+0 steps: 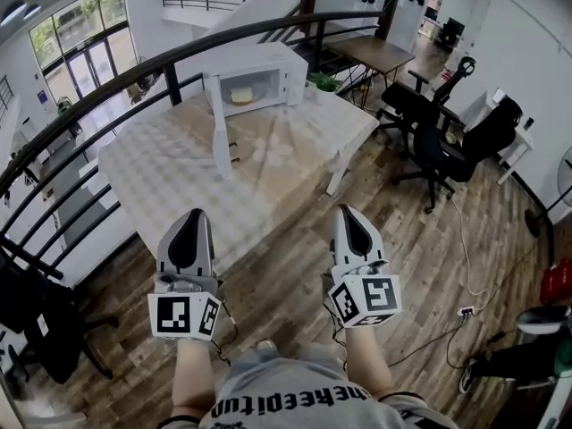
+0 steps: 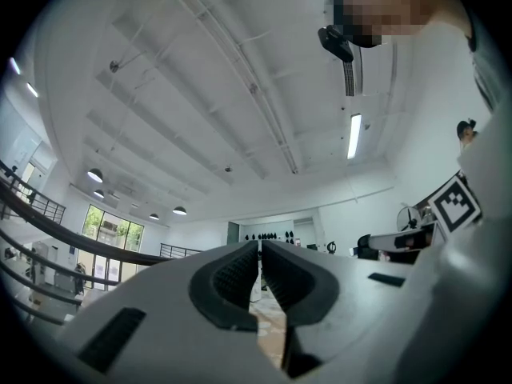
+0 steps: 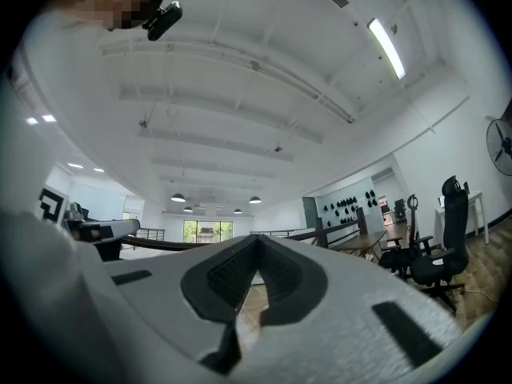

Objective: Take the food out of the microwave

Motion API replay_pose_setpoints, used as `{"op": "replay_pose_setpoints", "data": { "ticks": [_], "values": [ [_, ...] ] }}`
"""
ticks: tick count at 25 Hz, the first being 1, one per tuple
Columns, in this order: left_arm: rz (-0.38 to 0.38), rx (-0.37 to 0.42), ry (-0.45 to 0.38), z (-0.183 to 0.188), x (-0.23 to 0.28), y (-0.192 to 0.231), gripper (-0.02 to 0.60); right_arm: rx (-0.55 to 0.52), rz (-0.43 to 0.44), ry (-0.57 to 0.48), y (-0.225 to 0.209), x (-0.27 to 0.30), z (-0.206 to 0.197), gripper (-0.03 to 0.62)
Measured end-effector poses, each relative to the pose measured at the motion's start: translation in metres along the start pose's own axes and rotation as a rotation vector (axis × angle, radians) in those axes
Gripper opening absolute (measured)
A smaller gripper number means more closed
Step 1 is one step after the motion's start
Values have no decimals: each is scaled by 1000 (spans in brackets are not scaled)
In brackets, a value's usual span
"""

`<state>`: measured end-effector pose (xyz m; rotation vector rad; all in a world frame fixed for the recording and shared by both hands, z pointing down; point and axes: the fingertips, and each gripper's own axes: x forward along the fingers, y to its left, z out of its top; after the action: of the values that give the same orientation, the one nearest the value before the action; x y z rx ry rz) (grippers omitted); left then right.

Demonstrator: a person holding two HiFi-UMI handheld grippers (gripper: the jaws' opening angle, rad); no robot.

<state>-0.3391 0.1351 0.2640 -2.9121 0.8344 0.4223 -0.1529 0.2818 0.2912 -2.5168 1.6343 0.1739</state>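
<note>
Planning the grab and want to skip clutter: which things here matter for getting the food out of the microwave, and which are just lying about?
For the job: microwave, its open door, food inside, left gripper and right gripper, both shut and empty.

Just about: potted plant beside the microwave, office chairs, far desk, railing.

Mwave (image 1: 268, 77) door (image 1: 218, 125) open, juts over tbl (image 1: 152, 172); cavity front clear.
</note>
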Motion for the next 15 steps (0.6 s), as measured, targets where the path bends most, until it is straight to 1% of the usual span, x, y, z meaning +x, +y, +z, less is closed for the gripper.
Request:
{"op": "replay_pose_setpoints", "data": {
  "ticks": [6,11,15],
  "values": [
    [-7,-17,-1,-4,13,12,15,-12,-22,-2,0,10,-1,5],
    [-23,-22,17,-18,27,18,15,-15,-31,9,-6,30,-11,5],
    [-1,-16,20,-28,45,30,15,-9,-17,14,-11,56,-18,5]
  ]
}}
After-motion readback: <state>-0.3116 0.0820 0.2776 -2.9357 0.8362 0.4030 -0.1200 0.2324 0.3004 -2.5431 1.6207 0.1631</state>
